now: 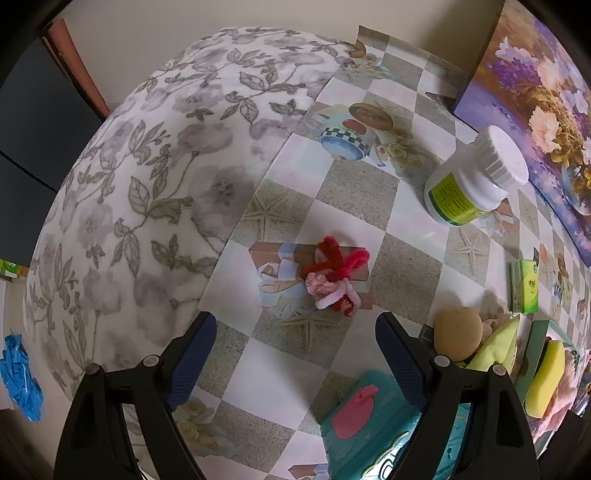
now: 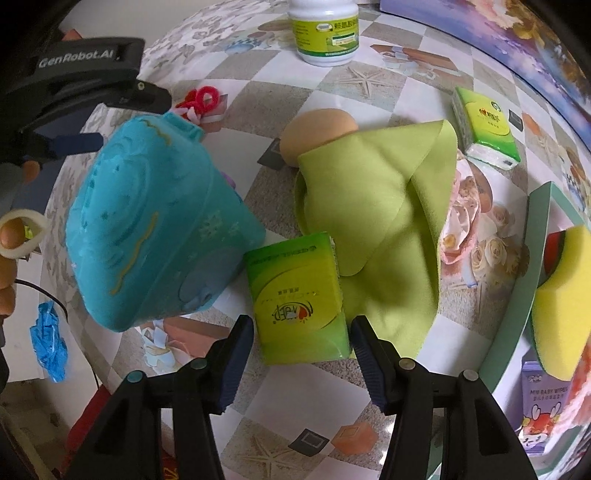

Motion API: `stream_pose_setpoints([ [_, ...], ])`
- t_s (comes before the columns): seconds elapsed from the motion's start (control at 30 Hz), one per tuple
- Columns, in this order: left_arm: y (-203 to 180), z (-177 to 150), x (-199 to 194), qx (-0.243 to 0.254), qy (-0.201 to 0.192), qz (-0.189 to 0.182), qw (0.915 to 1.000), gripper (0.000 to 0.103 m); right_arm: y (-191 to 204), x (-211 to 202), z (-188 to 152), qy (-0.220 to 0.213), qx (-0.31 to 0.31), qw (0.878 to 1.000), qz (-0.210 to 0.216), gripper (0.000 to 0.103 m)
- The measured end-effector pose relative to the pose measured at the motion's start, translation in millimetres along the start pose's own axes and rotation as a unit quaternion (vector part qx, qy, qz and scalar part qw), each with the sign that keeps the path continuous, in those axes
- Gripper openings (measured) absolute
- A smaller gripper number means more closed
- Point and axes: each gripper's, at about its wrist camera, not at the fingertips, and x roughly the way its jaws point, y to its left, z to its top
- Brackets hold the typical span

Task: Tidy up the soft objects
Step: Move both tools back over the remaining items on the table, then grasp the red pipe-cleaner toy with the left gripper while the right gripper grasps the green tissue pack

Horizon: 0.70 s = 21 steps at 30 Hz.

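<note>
A green tissue pack lies flat on the table, half on a green cloth. My right gripper is open around its near end, with the pads just off its sides. A beige sponge ball peeks out from under the cloth. A teal pouch stands to the left. My left gripper hangs open above a red and pink pipe-cleaner bundle, with nothing between its fingers. The teal pouch lies under its right finger.
A green-rimmed box at the right holds a yellow sponge, with a baby wipes pack below it. A second tissue pack and a white bottle stand farther back. A floral cloth covers the left side, and a blue glove lies beyond it.
</note>
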Motion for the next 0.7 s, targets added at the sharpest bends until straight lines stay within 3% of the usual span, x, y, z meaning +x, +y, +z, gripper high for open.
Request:
stream_pose_setpoints([
  [0.37, -0.5, 0.9, 3.9, 0.000, 0.001, -0.001, 1.0000, 0.088, -14.6, -12.8, 2.4, -0.010, 0.012, 1.000, 0.010, 0.053],
  [0.7, -1.9, 9.7, 18.6, -0.016, 0.011, -0.014, 0.9997, 0.088, -59.6, -54.5, 9.5, -0.062, 0.066, 0.996, 0.027, 0.052],
])
